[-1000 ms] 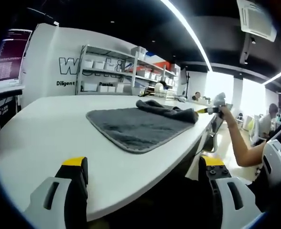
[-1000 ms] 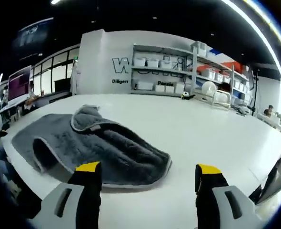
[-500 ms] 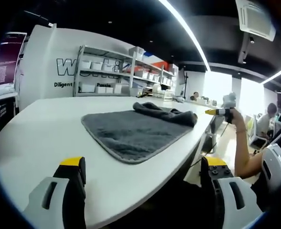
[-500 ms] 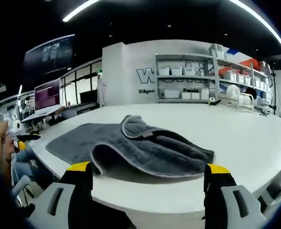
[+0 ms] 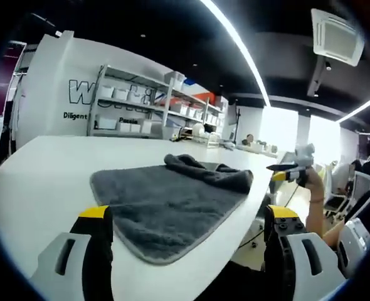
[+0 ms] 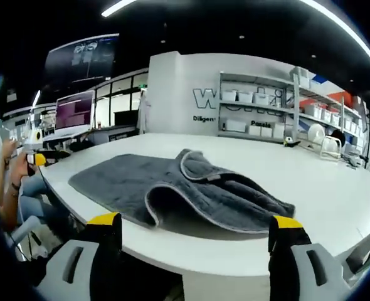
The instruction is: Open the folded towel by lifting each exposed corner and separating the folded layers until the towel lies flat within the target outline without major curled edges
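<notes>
A dark grey towel point(image 5: 166, 197) with a pale hem lies on the white table point(image 5: 41, 169), its near part spread flat and its far end bunched in a heap. In the right gripper view the same towel point(image 6: 172, 188) shows a folded-over layer with a curled edge near the table's front. My left gripper point(image 5: 188, 241) stands open just short of the towel's near hem, with nothing between its jaws. My right gripper point(image 6: 194, 241) is open too, below the table edge in front of the folded part. The right gripper point(image 5: 285, 170) also shows far right in the left gripper view, held by a hand.
Metal shelves point(image 6: 260, 113) with white bins stand against the back wall. Monitors and desks point(image 6: 75, 119) sit to the left in the right gripper view. A person's arm point(image 5: 317, 200) reaches along the table's right edge. The white table point(image 6: 335, 194) stretches bare beyond the towel.
Both cameras have shifted: the left gripper has come closer to the towel's near hem, and the right gripper has dropped back to the table edge. The towel itself has not visibly moved in the last half second.
</notes>
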`<state>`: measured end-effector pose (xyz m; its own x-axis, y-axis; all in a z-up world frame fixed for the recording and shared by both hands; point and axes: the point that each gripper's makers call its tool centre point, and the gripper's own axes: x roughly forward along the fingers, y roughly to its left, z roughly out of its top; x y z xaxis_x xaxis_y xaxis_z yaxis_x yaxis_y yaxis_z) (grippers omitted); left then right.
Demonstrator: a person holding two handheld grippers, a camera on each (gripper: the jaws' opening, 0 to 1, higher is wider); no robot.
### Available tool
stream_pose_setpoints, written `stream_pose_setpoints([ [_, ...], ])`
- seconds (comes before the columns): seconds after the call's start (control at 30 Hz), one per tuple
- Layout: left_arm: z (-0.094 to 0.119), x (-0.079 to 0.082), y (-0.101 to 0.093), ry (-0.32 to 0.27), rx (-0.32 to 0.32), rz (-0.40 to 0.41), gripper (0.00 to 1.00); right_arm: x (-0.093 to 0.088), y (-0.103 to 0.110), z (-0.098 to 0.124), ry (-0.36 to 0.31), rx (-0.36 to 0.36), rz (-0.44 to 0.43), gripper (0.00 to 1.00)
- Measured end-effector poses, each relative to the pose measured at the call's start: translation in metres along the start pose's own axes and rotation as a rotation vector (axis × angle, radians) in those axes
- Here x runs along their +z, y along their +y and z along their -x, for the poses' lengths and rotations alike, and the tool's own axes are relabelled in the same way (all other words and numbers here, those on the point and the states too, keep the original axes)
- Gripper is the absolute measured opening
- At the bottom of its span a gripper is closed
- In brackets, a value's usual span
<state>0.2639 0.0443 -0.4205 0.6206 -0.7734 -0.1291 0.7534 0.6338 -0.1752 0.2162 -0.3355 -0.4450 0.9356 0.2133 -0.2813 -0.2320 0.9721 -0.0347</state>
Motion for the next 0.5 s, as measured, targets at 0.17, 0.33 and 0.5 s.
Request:
stream_pose_setpoints([
  [0.17,-0.029,0.016,0.008,0.026,0.008,-0.053,0.92,0.007,0.006,0.004,-0.030,0.012,0.005,0.99],
  [0.33,-0.055,0.014,0.028,0.082,0.036,-0.087,0.87,0.010,0.014,0.007,-0.042,0.028,0.021,0.99],
  [0.5,-0.069,0.011,0.058,0.106,0.090,-0.076,0.76,0.013,0.018,0.008,-0.059,0.036,0.024,0.99],
])
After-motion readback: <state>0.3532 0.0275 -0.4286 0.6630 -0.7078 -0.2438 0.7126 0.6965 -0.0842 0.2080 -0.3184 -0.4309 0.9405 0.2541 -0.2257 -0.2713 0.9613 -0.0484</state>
